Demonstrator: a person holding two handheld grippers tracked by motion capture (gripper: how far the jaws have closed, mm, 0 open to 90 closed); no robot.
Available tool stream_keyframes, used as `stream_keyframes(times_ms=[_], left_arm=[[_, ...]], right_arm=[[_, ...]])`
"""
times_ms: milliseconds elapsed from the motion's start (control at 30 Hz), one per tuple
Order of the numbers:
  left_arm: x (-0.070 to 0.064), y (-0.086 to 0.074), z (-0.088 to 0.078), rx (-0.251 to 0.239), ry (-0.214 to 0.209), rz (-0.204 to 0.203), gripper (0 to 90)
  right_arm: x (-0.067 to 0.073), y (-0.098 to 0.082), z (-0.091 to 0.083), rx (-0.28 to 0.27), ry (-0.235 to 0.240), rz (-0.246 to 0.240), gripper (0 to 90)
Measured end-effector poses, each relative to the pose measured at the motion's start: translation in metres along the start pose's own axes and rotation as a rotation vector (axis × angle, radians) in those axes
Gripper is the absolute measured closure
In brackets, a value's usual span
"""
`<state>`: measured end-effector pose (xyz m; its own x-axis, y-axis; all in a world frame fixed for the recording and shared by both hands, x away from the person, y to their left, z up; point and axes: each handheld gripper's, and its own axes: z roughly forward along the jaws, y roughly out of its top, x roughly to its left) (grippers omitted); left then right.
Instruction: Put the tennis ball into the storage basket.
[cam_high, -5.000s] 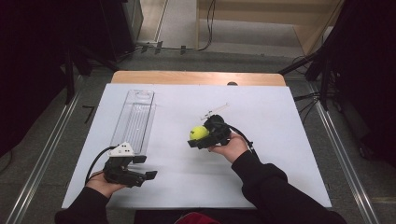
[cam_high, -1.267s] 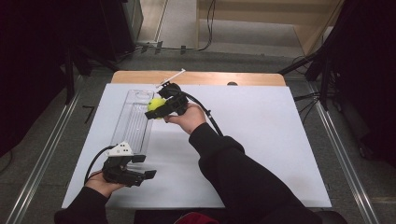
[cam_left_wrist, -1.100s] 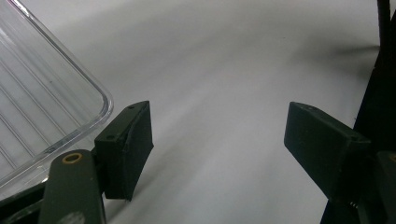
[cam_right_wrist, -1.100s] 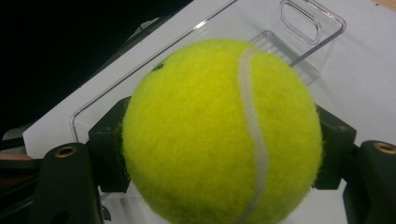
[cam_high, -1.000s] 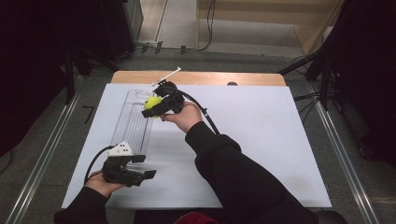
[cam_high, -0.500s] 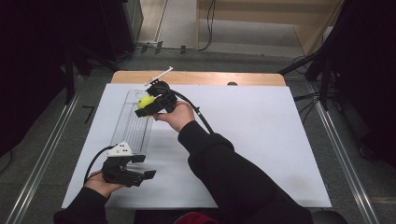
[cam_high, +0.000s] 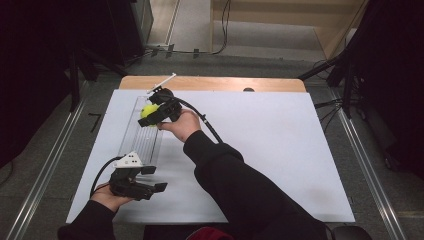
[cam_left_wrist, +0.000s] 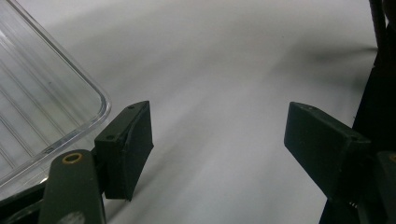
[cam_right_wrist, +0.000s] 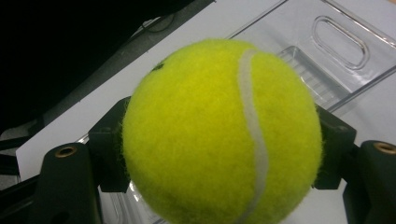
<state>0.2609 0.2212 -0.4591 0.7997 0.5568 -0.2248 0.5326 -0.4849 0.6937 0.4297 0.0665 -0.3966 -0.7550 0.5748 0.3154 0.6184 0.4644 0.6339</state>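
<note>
One white table (cam_high: 280, 150), one clear tray (cam_high: 142, 137) at left, its far end hidden behind the right gripper (cam_high: 152, 114). One tennis ball (cam_high: 148, 111), clamped in that gripper above the tray. Left gripper (cam_high: 150, 187), near edge: jaws apart, nothing between.

Yellow tennis ball (cam_right_wrist: 222, 133) squeezed between two black jaws of right gripper (cam_right_wrist: 219, 149) — clear plastic box (cam_right_wrist: 341, 51) below on white table (cam_right_wrist: 112, 88), dark floor beyond.
</note>
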Motion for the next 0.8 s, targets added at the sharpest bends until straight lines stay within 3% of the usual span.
stream_keyframes(times_ms=[800], left_arm=[[-0.001,0.0,-0.001,0.002,0.001,0.008,24.4]], right_arm=[[0.008,0.005,0.03,0.015,-0.002,0.001,23.8]])
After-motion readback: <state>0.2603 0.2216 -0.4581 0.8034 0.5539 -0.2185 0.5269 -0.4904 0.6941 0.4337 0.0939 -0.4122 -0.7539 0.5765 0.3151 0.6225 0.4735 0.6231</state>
